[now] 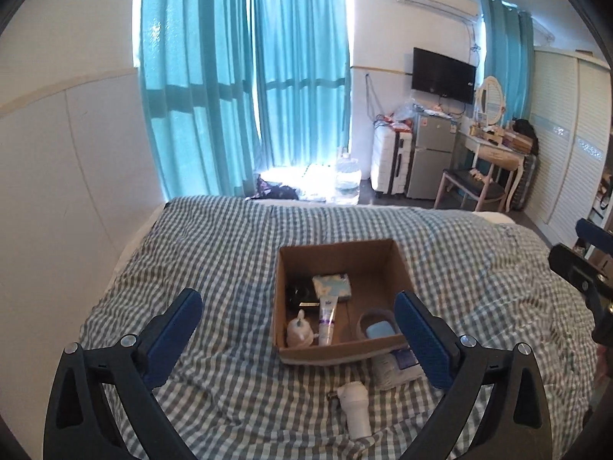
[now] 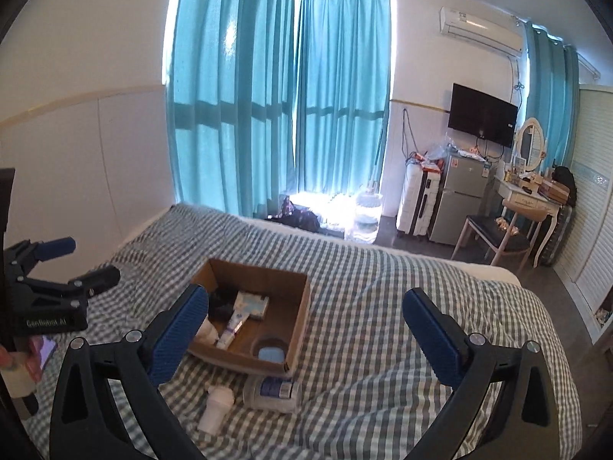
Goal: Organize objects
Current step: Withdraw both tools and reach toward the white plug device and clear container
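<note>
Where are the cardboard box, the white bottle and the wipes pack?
cardboard box (image 1: 377,264): left wrist view, inner far wall.
white bottle (image 1: 355,402): left wrist view, body.
wipes pack (image 2: 272,391): right wrist view, top label.

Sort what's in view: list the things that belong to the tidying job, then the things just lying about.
Job: cardboard box, white bottle and wipes pack on the bed beside it, both open grippers.
Lying about: suitcase, water jug, chair.
</note>
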`<action>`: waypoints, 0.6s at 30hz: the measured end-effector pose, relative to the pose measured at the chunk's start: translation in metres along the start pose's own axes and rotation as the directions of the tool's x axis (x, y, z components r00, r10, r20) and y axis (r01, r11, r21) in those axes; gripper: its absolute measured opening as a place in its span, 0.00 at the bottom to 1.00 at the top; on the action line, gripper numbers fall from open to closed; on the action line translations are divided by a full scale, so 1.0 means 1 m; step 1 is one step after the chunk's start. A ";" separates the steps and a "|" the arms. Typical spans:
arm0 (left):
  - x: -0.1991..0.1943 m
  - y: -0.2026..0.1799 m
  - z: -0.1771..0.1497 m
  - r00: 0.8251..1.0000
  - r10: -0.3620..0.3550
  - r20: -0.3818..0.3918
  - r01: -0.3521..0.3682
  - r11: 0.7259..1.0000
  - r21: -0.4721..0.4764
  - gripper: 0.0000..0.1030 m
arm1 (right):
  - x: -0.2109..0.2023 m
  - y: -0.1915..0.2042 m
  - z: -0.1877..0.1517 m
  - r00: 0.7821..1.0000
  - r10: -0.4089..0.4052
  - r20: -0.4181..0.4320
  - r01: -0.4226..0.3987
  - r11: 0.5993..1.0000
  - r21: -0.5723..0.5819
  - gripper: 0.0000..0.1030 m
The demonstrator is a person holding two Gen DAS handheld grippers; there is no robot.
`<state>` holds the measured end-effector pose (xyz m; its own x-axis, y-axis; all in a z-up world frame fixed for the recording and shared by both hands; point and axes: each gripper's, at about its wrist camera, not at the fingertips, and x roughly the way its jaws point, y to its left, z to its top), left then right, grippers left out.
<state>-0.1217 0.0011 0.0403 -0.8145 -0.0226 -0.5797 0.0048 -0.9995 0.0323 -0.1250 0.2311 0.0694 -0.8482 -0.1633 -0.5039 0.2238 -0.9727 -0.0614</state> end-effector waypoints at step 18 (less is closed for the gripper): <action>0.134 -0.055 -0.151 0.947 0.001 -0.320 0.010 0.999 0.033 1.00 | 0.131 0.001 -0.129 0.944 0.040 -0.326 -0.019 0.998 0.067 0.99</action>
<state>-0.1434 0.0495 -0.1623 -0.5861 -0.0298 -0.8097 -0.0226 -0.9983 0.0531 -0.1733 0.2299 -0.1080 -0.6355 -0.1396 -0.7594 0.2073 -0.9783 0.0064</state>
